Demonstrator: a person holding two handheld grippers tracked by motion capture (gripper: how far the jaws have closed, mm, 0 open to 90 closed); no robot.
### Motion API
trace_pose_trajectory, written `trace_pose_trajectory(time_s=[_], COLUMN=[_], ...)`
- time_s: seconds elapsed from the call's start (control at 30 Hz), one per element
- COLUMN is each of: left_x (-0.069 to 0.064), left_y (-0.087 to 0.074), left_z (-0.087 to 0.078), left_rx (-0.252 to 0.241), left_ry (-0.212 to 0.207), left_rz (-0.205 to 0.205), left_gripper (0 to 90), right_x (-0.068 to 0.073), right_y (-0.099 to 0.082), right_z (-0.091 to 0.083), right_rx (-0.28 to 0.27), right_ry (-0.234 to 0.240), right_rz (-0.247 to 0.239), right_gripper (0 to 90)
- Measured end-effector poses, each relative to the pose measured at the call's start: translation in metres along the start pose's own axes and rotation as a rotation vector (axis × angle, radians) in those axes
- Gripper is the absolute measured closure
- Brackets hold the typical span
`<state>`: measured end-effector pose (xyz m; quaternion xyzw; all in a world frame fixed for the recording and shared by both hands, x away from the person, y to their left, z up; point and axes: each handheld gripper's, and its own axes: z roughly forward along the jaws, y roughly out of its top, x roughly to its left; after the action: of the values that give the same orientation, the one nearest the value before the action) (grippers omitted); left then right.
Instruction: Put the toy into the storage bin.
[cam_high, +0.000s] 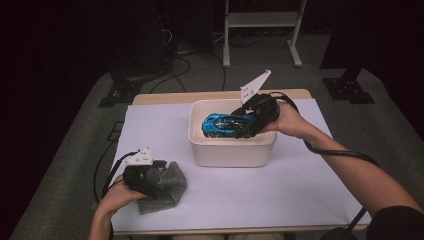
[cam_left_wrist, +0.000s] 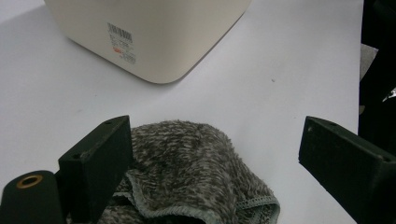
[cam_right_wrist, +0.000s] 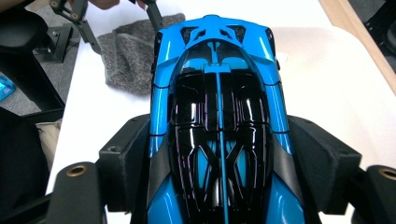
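A blue and black toy car (cam_right_wrist: 217, 116) sits between my right gripper's jaws, which press on both its sides. In the high view my right gripper (cam_high: 249, 122) holds the toy car (cam_high: 223, 124) over the cream bin (cam_high: 232, 150). My left gripper (cam_high: 161, 181) rests at the table's front left, over a grey fluffy cloth (cam_high: 167, 192). Its jaws stand wide apart in the left gripper view, with the cloth (cam_left_wrist: 187, 177) lying on the table between and below them, beside the left jaw.
A white sheet (cam_high: 280, 190) covers the table. The cream bin (cam_left_wrist: 154, 37) with a barcode label stands just beyond the cloth. Past the table's far edge are a dark floor, cables and a white stand (cam_high: 262, 30).
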<state>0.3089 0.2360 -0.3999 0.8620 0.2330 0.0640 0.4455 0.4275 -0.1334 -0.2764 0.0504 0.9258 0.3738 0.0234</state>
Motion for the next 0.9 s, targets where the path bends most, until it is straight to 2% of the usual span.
trace_pose_trajectory(time_s=[0.27,0.6,0.9], left_x=[0.0,0.0,0.002], left_y=[0.001,-0.001,-0.002], left_z=[0.0,-0.002,-0.002], left_rx=[-0.006,-0.011,-0.012], left_ry=[-0.002,-0.002,-0.003], left_rz=[0.0,-0.011,-0.016], left_gripper=[9.1,9.1,9.1], right_x=[-0.018,-0.034,-0.039], right_y=[-0.002,-0.005,-0.008], right_z=[0.016,0.037,0.057], right_rx=[0.023,0.064,0.113], right_ry=[0.019,0.035,0.051], right_rz=[0.019,0.04,0.04], right_gripper=[25.2,25.2,25.2])
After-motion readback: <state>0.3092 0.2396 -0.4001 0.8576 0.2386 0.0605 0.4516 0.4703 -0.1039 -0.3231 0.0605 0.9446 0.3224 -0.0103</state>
